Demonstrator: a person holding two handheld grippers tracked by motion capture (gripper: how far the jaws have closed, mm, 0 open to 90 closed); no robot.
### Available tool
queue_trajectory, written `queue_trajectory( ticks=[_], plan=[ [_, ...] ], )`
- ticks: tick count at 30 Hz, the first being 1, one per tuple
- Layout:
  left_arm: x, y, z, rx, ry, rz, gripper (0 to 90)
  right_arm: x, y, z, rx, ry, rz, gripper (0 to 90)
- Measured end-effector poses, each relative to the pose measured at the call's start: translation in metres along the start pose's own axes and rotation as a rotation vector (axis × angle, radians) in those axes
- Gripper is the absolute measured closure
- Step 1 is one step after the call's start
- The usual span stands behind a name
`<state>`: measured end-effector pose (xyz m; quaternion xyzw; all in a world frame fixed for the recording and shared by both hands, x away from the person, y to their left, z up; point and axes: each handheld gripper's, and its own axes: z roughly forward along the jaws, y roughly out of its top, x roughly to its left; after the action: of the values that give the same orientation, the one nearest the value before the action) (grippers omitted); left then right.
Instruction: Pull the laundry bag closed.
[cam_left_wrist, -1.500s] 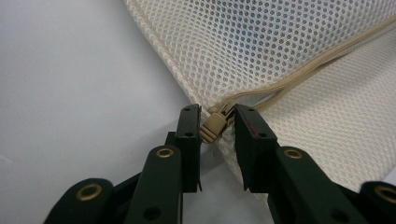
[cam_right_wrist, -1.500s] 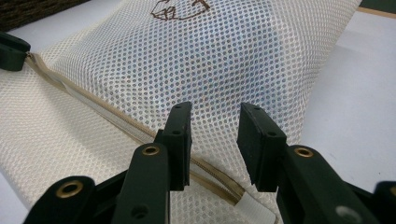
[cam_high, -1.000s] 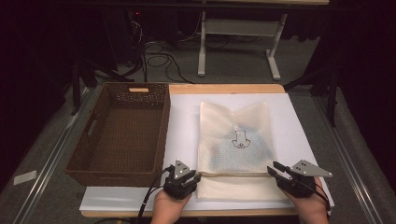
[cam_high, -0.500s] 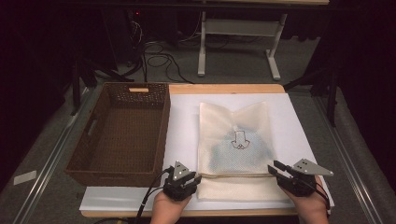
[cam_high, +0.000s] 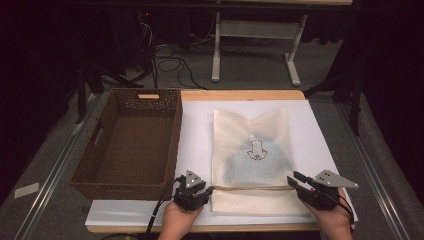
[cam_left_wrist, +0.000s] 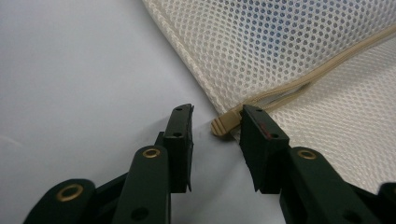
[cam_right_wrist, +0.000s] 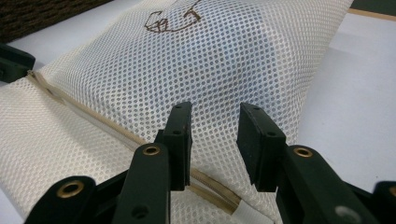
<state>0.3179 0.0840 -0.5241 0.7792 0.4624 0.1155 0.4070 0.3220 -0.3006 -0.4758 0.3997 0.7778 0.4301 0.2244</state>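
Observation:
A cream mesh bag (cam_high: 252, 150) with a small brown drawing lies flat on the white sheet (cam_high: 197, 130). A tan zipper (cam_high: 250, 188) runs across its near end. My left gripper (cam_high: 210, 190) sits at the zipper's left end. In the left gripper view its jaws have just been opening, and the gripper (cam_left_wrist: 215, 114) stands open with the tan zipper pull (cam_left_wrist: 223, 125) between the tips, close to the right-hand jaw. My right gripper (cam_high: 292, 179) is at the bag's right edge by the zipper. It (cam_right_wrist: 212, 112) is open just above the mesh (cam_right_wrist: 210, 60).
A dark woven basket (cam_high: 172, 140) with nothing in it stands on the left, against the sheet. The wooden table edge (cam_high: 240, 94) runs along the back. Past it are a white metal stand and cables on the floor.

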Motion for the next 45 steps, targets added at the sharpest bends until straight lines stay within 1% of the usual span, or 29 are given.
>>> queue_trajectory(
  ticks=[3, 5, 7, 9, 10, 11, 13, 14, 16, 18, 20, 22, 24, 26, 28, 29, 31, 33, 34, 35, 36, 37, 39, 41, 42, 43, 44, 45],
  plan=[
    [-0.002, 0.000, 0.002, 0.000, -0.012, 0.005, 66.7, 0.002, 0.000, -0.001, 0.004, -0.002, -0.002, 66.3],
    [-0.003, 0.001, 0.002, 0.000, -0.022, 0.018, 68.9, 0.002, 0.000, -0.001, 0.000, 0.001, -0.010, 66.2],
    [-0.003, 0.000, 0.003, 0.001, -0.036, 0.024, 74.1, 0.002, 0.000, -0.001, 0.003, 0.003, -0.013, 66.3],
    [-0.005, 0.000, 0.003, 0.003, -0.027, 0.039, 74.8, 0.003, 0.000, 0.000, 0.006, 0.004, -0.004, 66.3],
    [-0.005, 0.000, 0.003, 0.008, -0.037, 0.042, 76.6, 0.003, 0.000, 0.000, 0.006, 0.005, -0.007, 66.3],
    [-0.005, 0.000, 0.003, 0.013, -0.040, 0.037, 80.7, 0.003, -0.001, 0.000, 0.009, 0.006, -0.010, 66.3],
    [-0.007, 0.001, 0.002, 0.020, -0.028, 0.039, 80.8, 0.004, 0.000, 0.000, 0.007, 0.007, -0.013, 66.3],
    [-0.008, 0.002, 0.001, 0.023, -0.016, 0.049, 80.8, 0.004, 0.000, -0.001, 0.005, 0.006, -0.015, 66.3],
    [-0.008, 0.002, -0.001, 0.022, -0.019, 0.048, 80.8, 0.003, 0.000, -0.001, -0.002, 0.005, -0.007, 66.2],
    [-0.007, 0.003, -0.007, 0.008, -0.017, 0.040, 80.8, 0.002, 0.000, -0.001, 0.002, 0.003, -0.005, 66.3],
    [-0.006, 0.003, -0.015, -0.020, -0.026, 0.027, 80.7, 0.001, -0.001, -0.001, 0.000, 0.006, -0.005, 66.3],
    [-0.006, 0.003, -0.019, -0.041, -0.027, 0.033, 80.7, 0.001, 0.000, -0.001, 0.001, 0.006, -0.008, 66.3],
    [-0.006, 0.004, -0.020, -0.047, -0.025, 0.030, 80.7, 0.002, 0.000, -0.001, 0.002, 0.007, -0.011, 66.3],
    [-0.006, 0.004, -0.019, -0.055, -0.030, 0.016, 80.7, 0.003, 0.000, -0.001, 0.005, 0.005, -0.009, 66.3],
    [-0.010, 0.007, -0.021, -0.080, -0.026, 0.029, 80.8, 0.004, 0.000, -0.002, 0.002, 0.006, -0.008, 66.3],
    [-0.012, 0.009, -0.023, -0.103, -0.019, 0.035, 80.8, 0.004, 0.000, -0.002, -0.001, 0.005, -0.013, 66.3],
    [-0.015, 0.011, -0.026, -0.134, -0.026, 0.029, 80.8, 0.003, 0.000, -0.002, 0.000, 0.007, -0.013, 66.3],
    [-0.018, 0.013, -0.024, -0.139, -0.036, 0.037, 80.7, 0.003, 0.000, -0.001, 0.001, 0.008, -0.011, 66.3],
    [-0.019, 0.014, -0.021, -0.138, -0.049, 0.033, 81.0, 0.003, 0.000, -0.001, 0.003, 0.007, -0.010, 66.3],
    [-0.022, 0.015, -0.018, -0.140, -0.054, 0.036, 87.9, 0.002, 0.000, -0.001, 0.002, 0.009, -0.015, 66.3],
    [-0.026, 0.017, -0.014, -0.133, -0.049, 0.055, 89.4, 0.003, 0.000, -0.001, 0.002, 0.007, -0.015, 66.3],
    [-0.029, 0.018, -0.010, -0.125, -0.047, 0.070, 89.3, 0.003, 0.000, -0.001, 0.004, 0.007, -0.007, 66.3],
    [-0.035, 0.020, -0.001, -0.113, -0.052, 0.093, 87.0, 0.003, 0.000, -0.002, 0.000, 0.008, -0.014, 66.3],
    [-0.038, 0.019, -0.003, -0.139, -0.047, 0.090, 84.7, 0.002, 0.000, -0.002, -0.005, 0.009, -0.017, 66.3],
    [-0.038, 0.018, -0.006, -0.147, -0.034, 0.094, 83.5, 0.003, 0.000, -0.002, -0.003, 0.008, -0.010, 66.3],
    [-0.038, 0.016, -0.009, -0.153, -0.024, 0.095, 80.5, 0.002, 0.000, -0.002, -0.003, 0.009, -0.012, 66.3],
    [-0.037, 0.013, -0.012, -0.148, -0.008, 0.088, 74.4, 0.002, 0.000, -0.002, -0.005, 0.008, -0.015, 66.3],
    [-0.036, 0.010, -0.014, -0.135, 0.005, 0.069, 69.1, 0.002, 0.000, -0.002, -0.005, 0.009, -0.014, 66.3]
  ],
)
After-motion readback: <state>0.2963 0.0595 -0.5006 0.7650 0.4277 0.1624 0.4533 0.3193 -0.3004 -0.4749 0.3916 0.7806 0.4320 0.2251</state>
